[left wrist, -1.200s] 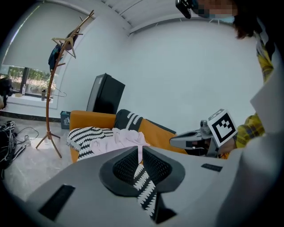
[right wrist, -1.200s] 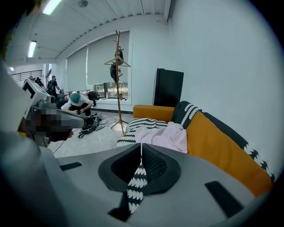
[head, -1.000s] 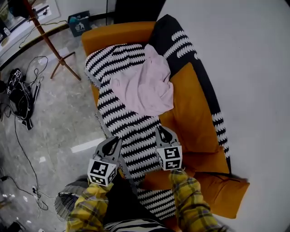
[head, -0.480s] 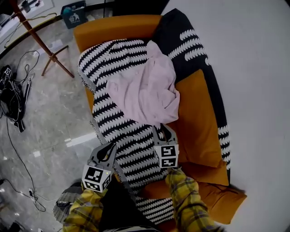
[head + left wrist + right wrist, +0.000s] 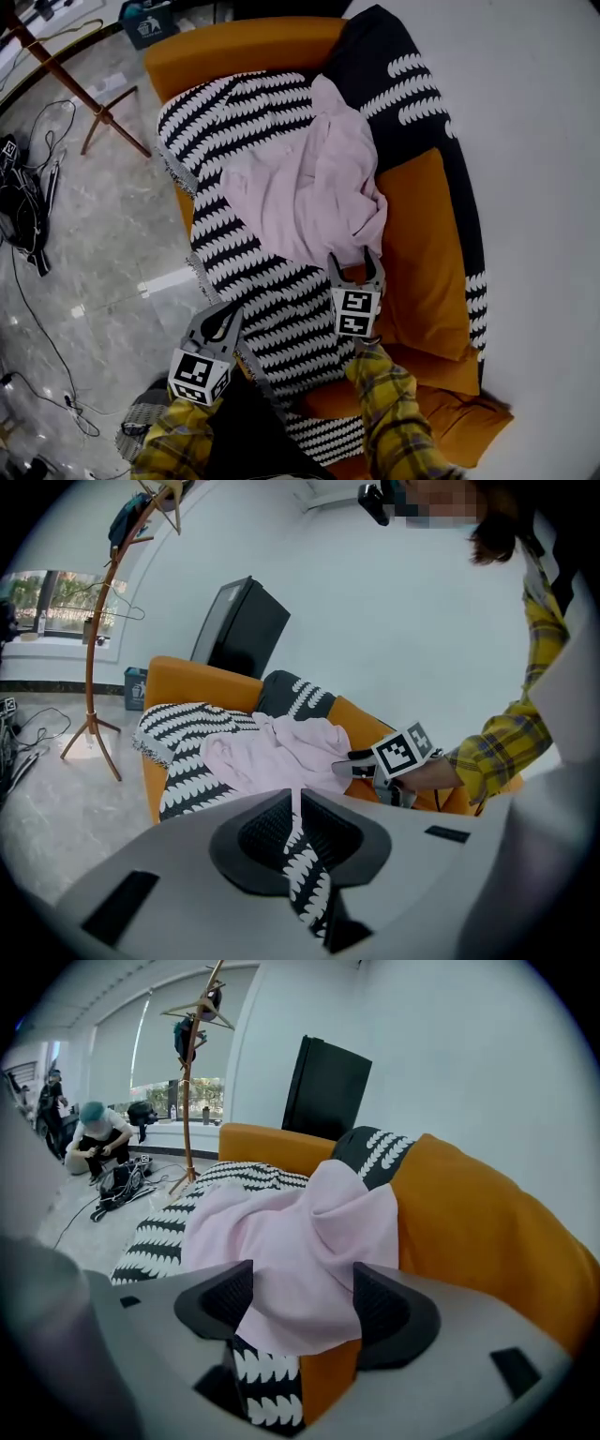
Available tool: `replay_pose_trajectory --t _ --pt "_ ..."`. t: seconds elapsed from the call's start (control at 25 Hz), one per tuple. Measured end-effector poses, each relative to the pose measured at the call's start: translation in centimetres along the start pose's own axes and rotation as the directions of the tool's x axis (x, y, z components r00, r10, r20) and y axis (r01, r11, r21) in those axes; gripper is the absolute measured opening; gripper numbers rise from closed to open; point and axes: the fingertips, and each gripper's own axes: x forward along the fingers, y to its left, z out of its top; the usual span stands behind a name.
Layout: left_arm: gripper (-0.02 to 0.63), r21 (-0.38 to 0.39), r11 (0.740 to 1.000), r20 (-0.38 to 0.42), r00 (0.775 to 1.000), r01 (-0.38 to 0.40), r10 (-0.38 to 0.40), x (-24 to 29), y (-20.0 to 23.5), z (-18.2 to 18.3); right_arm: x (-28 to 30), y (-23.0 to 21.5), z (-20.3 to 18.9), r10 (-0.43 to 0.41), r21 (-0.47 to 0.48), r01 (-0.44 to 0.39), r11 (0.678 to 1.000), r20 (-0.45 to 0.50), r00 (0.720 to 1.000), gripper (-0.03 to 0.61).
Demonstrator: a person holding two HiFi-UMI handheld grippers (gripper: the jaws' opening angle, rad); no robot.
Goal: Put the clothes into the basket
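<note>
**Right gripper opens at the garment's hem**

The right gripper (image 5: 354, 264) has come forward and down across the striped throw (image 5: 272, 300) to the near edge of the pink garment (image 5: 305, 183). Its jaws, together a second ago, have just been opening. The hem now lies between them, apparently not pinched, though the fold makes contact with the pads hard to judge. The left gripper (image 5: 225, 317) has sunk a little toward the throw's floor-side edge.
</note>
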Motion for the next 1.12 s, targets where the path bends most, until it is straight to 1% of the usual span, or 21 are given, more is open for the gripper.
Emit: replay_pose_trajectory --t 0.12,0.28,0.4,0.56,0.64,0.76,0.96,1.12 --pt "0.035 -0.009 1.0 -0.012 1.0 0.003 -0.003 0.7 0.4 -0.7 1.9 0.0 -1.0 -0.003 0.012 0.004 1.0 -0.029 1.0 0.325" --pt "0.035 -0.011 1.0 -0.029 1.0 -0.01 0.009 1.7 1.1 -2.0 4.6 0.2 -3.3 -0.009 0.046 0.013 0.999 -0.078 0.997 0.324" --pt "0.035 -0.011 1.0 -0.025 1.0 -0.016 0.015 2.1 1.4 -2.4 5.6 0.1 -4.6 -0.026 0.07 0.034 0.997 -0.123 0.992 0.316" --pt "0.035 -0.024 0.999 -0.017 1.0 -0.024 0.023 1.7 1.5 -1.8 5.8 -0.2 -5.3 -0.069 0.034 0.077 0.996 -0.197 0.978 0.138" --pt "0.035 -0.032 0.999 -0.013 1.0 -0.015 0.014 0.9 1.1 -1.0 4.8 -0.4 -4.7 -0.077 0.019 0.084 0.996 -0.222 0.972 0.095" --pt "0.035 -0.026 1.0 -0.012 1.0 0.006 -0.006 -0.2 0.6 -0.3 3.0 0.0 -3.5 -0.057 0.011 0.062 0.998 -0.252 0.966 0.071" --pt "0.035 -0.011 0.999 -0.011 0.999 0.05 -0.05 -0.9 -1.4 0.0 0.7 0.8 -2.5 0.01 -0.007 -0.012 1.0 -0.258 0.966 0.052" --pt "0.035 0.012 0.998 0.008 0.998 0.058 -0.058 -0.9 -2.4 0.3 -1.2 1.4 -1.3 0.061 0.006 -0.061 0.998 -0.202 0.977 0.049"
